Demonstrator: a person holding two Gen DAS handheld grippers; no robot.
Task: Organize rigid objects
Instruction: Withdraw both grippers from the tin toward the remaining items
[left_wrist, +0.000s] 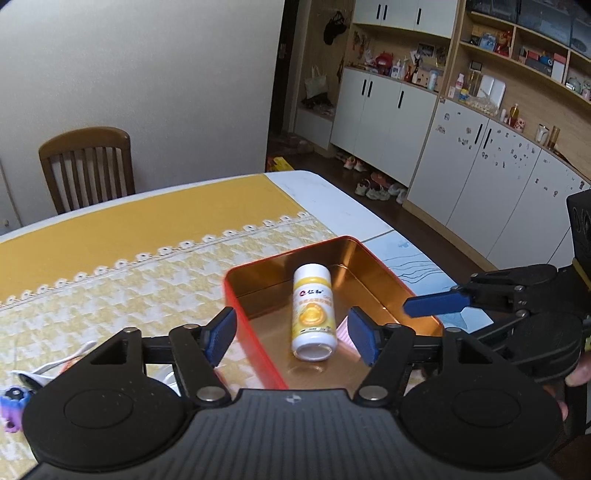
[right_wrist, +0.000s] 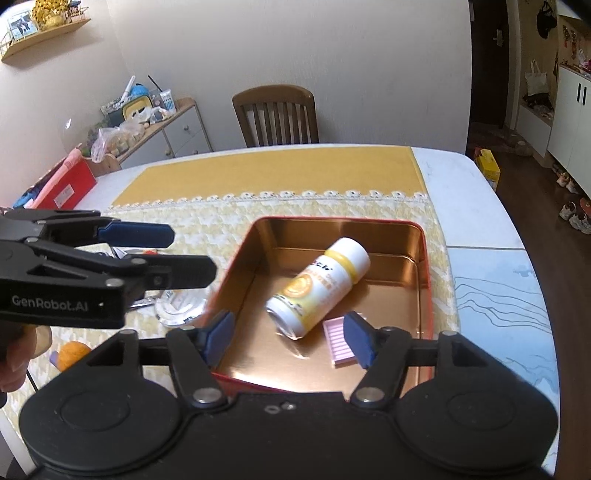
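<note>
Lying in tin (right_wrist: 423, 258) — bottle (right_wrist: 319, 286) | pink piece (right_wrist: 338, 341) beside — perhaps eraser

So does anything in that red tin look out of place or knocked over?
The white and yellow bottle lies on its side in the red tin, not upright. A small pink ribbed piece lies beside its base. Nothing looks spilled or damaged.
</note>
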